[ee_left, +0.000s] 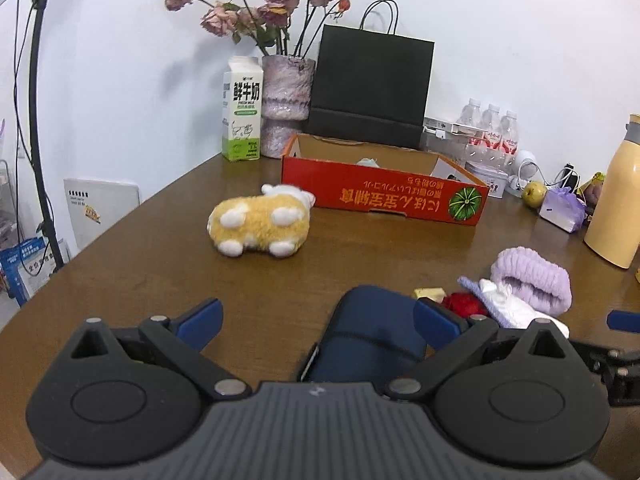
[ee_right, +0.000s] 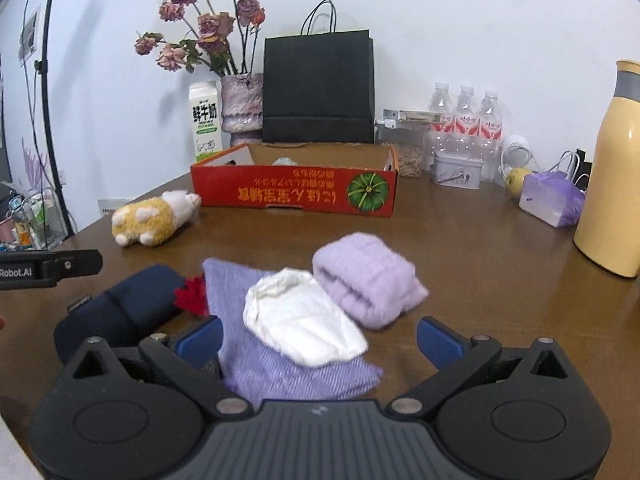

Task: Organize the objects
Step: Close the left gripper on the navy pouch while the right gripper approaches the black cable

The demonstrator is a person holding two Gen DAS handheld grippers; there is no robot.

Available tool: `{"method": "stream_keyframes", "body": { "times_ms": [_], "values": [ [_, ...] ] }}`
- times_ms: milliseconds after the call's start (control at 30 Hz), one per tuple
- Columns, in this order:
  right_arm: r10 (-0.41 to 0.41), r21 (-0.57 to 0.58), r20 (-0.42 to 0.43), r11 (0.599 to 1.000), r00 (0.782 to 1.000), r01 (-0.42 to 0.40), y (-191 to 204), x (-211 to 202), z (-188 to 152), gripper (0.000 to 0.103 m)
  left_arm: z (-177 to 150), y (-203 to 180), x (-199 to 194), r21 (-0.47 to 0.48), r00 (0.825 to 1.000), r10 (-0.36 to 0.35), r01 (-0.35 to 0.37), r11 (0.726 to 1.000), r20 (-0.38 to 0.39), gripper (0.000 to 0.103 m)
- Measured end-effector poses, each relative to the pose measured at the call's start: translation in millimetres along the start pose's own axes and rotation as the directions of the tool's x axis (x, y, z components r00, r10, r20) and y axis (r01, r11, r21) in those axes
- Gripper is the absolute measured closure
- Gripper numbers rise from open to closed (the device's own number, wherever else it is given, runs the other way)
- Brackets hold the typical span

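We take the step in hand to be a pickup of the white cloth bundle (ee_right: 302,318), which lies on the purple woven cloth (ee_right: 280,364) well in front of the red cardboard box (ee_right: 296,194) — the box being, we judge, where the loose things belong. The right hand-held gripper (ee_right: 318,338) is spread wide, its blue fingers (ee_right: 438,340) to either side of the bundle and not touching it. To do this well we should lower the fingers until they straddle the bundle's thick middle, then close on the white cloth alone, so the purple cloth beneath does not come up with it. The fluffy lilac roll (ee_right: 366,282) lies just beside the bundle, on the box side, and could be nudged if we drift forward.

The left hand-held gripper (ee_left: 316,326) is also spread, with the dark blue pouch (ee_left: 372,328) between its fingers, nearer the right one; we cannot tell whether that finger touches it. The plush toy (ee_left: 260,224) lies on the bench (ee_left: 160,264) just in front of the box's left end — an easy one for later.
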State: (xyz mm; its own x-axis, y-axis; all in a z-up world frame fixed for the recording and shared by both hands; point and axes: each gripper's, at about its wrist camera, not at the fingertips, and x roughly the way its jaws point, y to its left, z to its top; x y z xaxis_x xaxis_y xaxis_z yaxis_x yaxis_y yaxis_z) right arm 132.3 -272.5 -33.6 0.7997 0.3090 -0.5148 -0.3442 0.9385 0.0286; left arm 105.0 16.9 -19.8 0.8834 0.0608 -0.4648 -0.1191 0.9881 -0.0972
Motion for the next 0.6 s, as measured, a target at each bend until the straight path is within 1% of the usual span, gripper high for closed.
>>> {"method": "stream_keyframes", "body": {
  "times_ms": [100, 300, 433, 600],
  "values": [
    [0.005, 0.004, -0.011, 1.000, 1.000, -0.005, 1, -2, -10, 0.000, -7, 1, 0, 0.011, 1.000, -0.003, 0.004, 1.000, -0.014, 0.000],
    [0.022, 0.031, -0.016, 0.999, 1.000, -0.022, -1, -4, -23, 0.000, -17, 4, -2, 0.023, 0.998, -0.036, 0.037, 0.999, -0.047, 0.000],
    [0.035, 0.042, -0.016, 0.999, 0.999, -0.035, 0, -6, -28, 0.000, -22, 1, -1, 0.053, 0.996, -0.053, 0.056, 0.997, -0.072, 0.000],
    [0.063, 0.019, -0.021, 0.998, 0.998, -0.063, 10, -10, -32, 0.000, -24, -8, 9, 0.098, 0.991, -0.078, 0.088, 0.991, -0.104, 0.000]
  ]
}}
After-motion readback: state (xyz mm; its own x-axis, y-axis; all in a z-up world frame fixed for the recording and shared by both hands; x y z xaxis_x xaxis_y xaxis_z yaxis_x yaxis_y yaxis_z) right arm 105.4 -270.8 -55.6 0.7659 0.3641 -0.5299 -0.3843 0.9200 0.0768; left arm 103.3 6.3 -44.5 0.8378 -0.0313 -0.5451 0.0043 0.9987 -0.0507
